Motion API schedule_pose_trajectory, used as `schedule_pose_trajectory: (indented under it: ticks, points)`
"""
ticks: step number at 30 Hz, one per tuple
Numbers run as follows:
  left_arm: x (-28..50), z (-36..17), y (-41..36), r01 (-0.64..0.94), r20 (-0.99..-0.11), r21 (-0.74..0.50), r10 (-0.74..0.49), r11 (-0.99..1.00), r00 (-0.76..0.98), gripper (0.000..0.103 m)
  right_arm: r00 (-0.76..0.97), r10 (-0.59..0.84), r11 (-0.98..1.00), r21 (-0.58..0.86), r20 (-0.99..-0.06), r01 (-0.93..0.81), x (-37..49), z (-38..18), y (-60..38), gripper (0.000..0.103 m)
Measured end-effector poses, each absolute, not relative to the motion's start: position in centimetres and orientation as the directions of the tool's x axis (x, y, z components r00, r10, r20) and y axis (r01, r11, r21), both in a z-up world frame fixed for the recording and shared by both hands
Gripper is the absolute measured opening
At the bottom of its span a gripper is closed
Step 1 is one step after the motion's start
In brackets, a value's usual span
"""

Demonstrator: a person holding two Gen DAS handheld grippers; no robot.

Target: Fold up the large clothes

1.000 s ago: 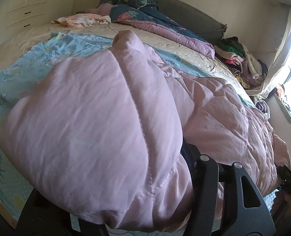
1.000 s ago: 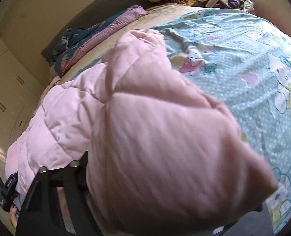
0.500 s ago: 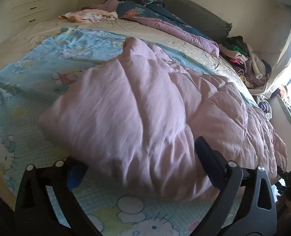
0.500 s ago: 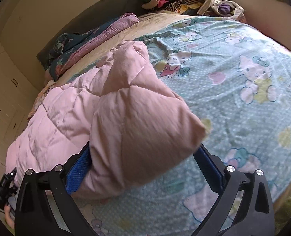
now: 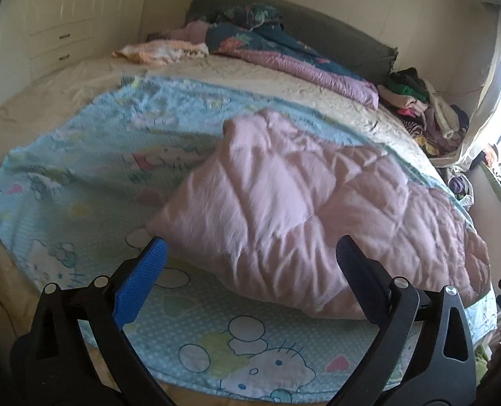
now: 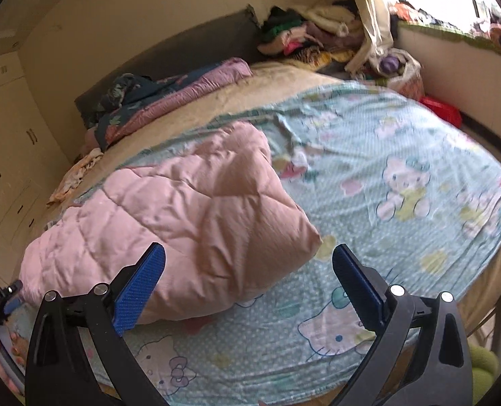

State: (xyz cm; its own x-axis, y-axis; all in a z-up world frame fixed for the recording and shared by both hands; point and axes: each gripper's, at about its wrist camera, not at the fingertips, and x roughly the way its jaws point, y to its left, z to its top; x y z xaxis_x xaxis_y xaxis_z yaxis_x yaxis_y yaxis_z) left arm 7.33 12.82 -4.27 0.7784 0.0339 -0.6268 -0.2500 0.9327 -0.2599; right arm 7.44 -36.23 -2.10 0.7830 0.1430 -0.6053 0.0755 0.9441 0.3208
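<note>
A pink quilted padded garment [image 5: 301,209] lies folded over on a light blue cartoon-print sheet [image 5: 81,169] on the bed. In the left wrist view my left gripper [image 5: 250,247] hovers open just in front of the garment's near fold, its blue-padded fingers [image 5: 142,277] apart and touching nothing. The right wrist view shows the same pink garment [image 6: 183,216] on the blue sheet [image 6: 402,169], with my right gripper [image 6: 248,253] open above its near corner and nothing between the fingers. The other hand-held gripper [image 6: 0,304] and a hand show at the far left edge there.
A dark floral and purple quilt [image 5: 284,54] lies bunched along the grey headboard [image 5: 335,27]. A heap of mixed clothes [image 5: 419,108] sits at the bed's far corner near the curtain. White wardrobes [image 5: 47,17] stand on the left, and a small peach cloth [image 5: 159,50] lies near the pillows.
Both grippers let go of the pink garment, opened wide and drew back and up. The garment's folded edge dropped onto the blue sheet and now lies there free.
</note>
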Motion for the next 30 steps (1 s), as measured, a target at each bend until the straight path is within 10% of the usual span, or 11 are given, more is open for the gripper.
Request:
schedule_pose_trajectory:
  ticks: [30]
  points:
    - [0.9,-0.8,3.6,0.007,-0.518,-0.19,-0.106,0.982,0.849,0.094,0.866,0.249,0.968,0.098,-0.434,-0.229,-2.3,4.8,-25.0,0.099]
